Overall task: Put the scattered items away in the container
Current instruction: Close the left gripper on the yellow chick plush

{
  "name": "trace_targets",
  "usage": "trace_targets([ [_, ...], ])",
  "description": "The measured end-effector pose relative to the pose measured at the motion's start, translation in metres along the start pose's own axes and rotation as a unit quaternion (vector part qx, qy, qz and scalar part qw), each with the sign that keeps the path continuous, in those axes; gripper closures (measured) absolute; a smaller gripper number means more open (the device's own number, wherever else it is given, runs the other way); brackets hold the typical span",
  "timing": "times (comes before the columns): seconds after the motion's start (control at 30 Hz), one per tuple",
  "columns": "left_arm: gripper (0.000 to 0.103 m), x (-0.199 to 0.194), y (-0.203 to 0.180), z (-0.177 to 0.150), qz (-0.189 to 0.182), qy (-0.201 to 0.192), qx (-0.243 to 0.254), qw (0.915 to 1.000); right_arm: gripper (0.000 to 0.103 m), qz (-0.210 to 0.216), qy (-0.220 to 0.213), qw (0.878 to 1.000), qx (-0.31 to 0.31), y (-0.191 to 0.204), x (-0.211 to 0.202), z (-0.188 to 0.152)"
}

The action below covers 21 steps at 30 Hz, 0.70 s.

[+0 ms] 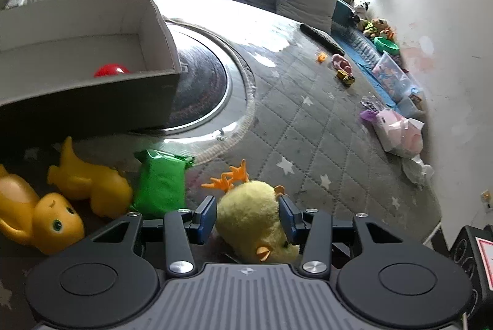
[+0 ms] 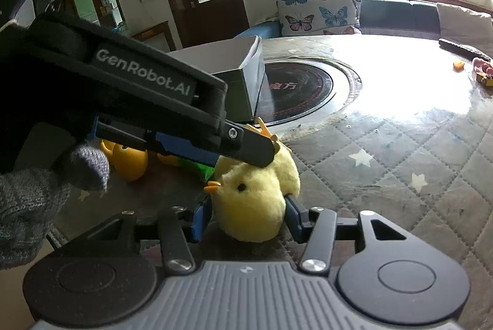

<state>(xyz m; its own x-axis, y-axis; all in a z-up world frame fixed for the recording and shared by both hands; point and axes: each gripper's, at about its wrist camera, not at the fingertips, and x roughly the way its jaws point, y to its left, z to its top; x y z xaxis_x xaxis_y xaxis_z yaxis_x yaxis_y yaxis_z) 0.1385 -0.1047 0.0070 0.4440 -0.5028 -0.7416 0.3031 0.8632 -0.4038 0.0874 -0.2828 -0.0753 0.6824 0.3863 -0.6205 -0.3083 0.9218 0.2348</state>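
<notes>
Left wrist: chick (image 1: pixel 252 216) head half hidden behind gripper body; left gripper (image 1: pixel 248 214) pads clamp its sides. Box (image 1: pixel 148 18) cut by left edge, red ball (image 1: pixel 111 70) inside. Quilted star mat (image 1: pixel 308 126).

Right wrist: left gripper crosses above chick (image 2: pixel 252 203); right gripper (image 2: pixel 248 214) pads squeeze its body. Box (image 2: pixel 246 74) behind.

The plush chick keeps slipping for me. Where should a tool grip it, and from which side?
Grip the plush chick across its round body, coming from the near side, low. Its body is the widest, firmest bulk; the orange feet and beak are thin and floppy. Both tools already straddle it this way.
</notes>
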Motion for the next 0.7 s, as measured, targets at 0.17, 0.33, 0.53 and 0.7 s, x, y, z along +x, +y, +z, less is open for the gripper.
trace_targets([
  [0.17, 0.056, -0.001, -0.001, 0.001, 0.000, 0.002, 0.006, 1.0000, 0.051, 0.015, -0.004, 1.000, 0.017, -0.005, -0.006, 0.002],
  [0.33, 0.057, -0.012, -0.003, 0.003, 0.006, -0.010, 0.017, 0.9998, 0.051, 0.024, -0.001, 0.999, 0.032, -0.009, -0.005, 0.004],
  [0.53, 0.057, -0.010, -0.001, 0.005, 0.012, -0.009, 0.016, 0.9998, 0.050, 0.043, 0.002, 0.998, 0.054, -0.015, -0.009, 0.005],
  [0.7, 0.057, -0.007, -0.002, 0.004, 0.003, -0.005, 0.018, 0.9998, 0.050, 0.047, 0.004, 0.997, 0.068, -0.020, -0.010, 0.003],
])
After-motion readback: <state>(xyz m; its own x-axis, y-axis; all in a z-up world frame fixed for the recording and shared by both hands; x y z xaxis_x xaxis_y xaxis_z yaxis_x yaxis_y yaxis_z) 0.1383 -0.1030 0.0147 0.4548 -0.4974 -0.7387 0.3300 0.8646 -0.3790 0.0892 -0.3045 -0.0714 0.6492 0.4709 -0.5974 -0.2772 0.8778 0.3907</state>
